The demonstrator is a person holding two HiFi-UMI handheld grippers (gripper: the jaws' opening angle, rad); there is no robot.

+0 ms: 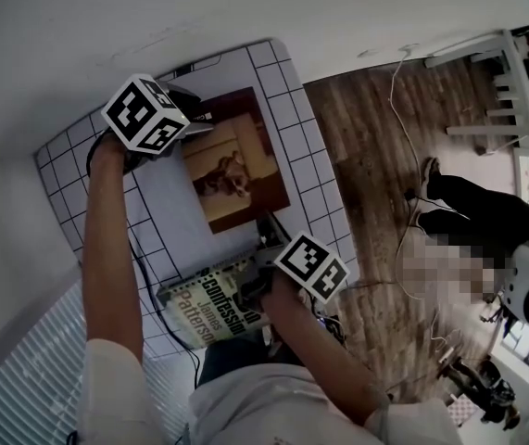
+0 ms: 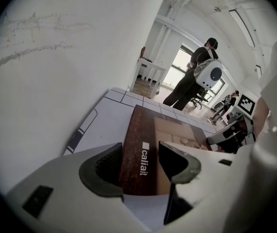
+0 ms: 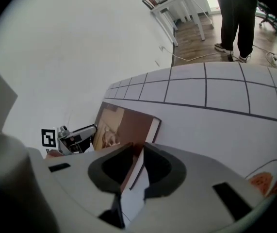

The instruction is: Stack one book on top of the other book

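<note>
A brown book [image 1: 241, 170] with a tan photo cover lies on the white gridded table [image 1: 310, 156]. My left gripper [image 1: 197, 123] is at its far left corner. In the left gripper view the jaws [image 2: 140, 166] straddle the dark spine [image 2: 133, 149] printed with white letters, and both pads touch it. My right gripper [image 1: 266, 246] is at the book's near edge. In the right gripper view its jaws [image 3: 137, 166] pinch the thin edge of the brown book [image 3: 123, 125]. A second book [image 1: 210, 309], green and white, lies at the table's front, under my right forearm.
A white wall runs close behind the table. A person [image 1: 468, 221] stands on the wooden floor to the right, near loose cables [image 1: 403, 202]. White furniture [image 1: 514, 82] stands at the far right. A slatted surface [image 1: 23, 378] is at the lower left.
</note>
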